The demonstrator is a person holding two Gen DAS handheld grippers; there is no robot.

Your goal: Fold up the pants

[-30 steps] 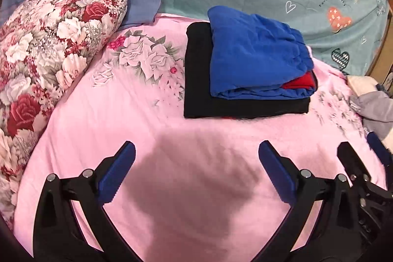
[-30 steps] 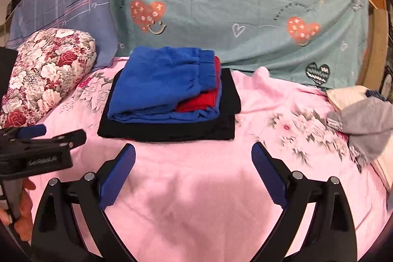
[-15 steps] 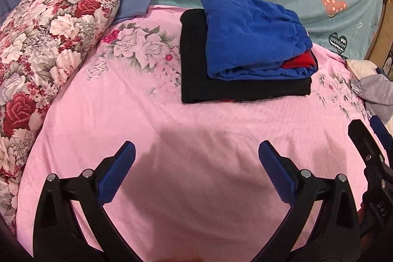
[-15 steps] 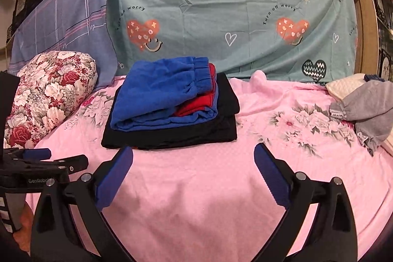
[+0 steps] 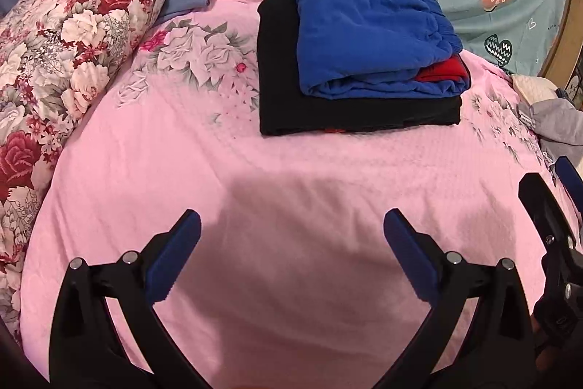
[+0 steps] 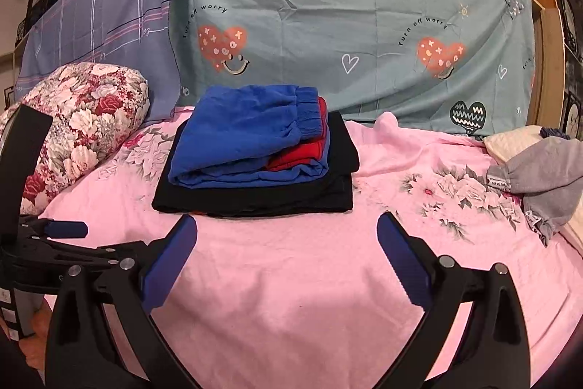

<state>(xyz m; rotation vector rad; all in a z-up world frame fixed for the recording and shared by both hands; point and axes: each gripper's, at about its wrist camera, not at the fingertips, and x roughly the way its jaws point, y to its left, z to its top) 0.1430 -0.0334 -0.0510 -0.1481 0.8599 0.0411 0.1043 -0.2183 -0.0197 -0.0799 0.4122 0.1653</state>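
Note:
A stack of folded clothes lies on the pink bed: blue pants (image 5: 364,31) (image 6: 247,130) on top, a red garment (image 5: 444,72) (image 6: 302,155) under them, and a black garment (image 5: 346,108) (image 6: 277,195) at the bottom. A grey unfolded garment (image 6: 546,177) (image 5: 557,123) lies at the right. My left gripper (image 5: 291,236) is open and empty above the bare sheet, short of the stack. My right gripper (image 6: 288,236) is open and empty, also short of the stack. Each gripper shows at the edge of the other's view.
A floral pillow (image 5: 54,61) (image 6: 80,119) lies at the left. A teal heart-print sheet (image 6: 346,24) and a blue plaid sheet (image 6: 102,20) hang behind the bed. A cream cloth (image 6: 510,141) lies under the grey garment. The pink sheet (image 5: 255,188) spreads in front.
Both grippers have drawn back and risen slightly from the stack, both staying open. The right wrist view now tilts higher and shows more of the hanging sheets.

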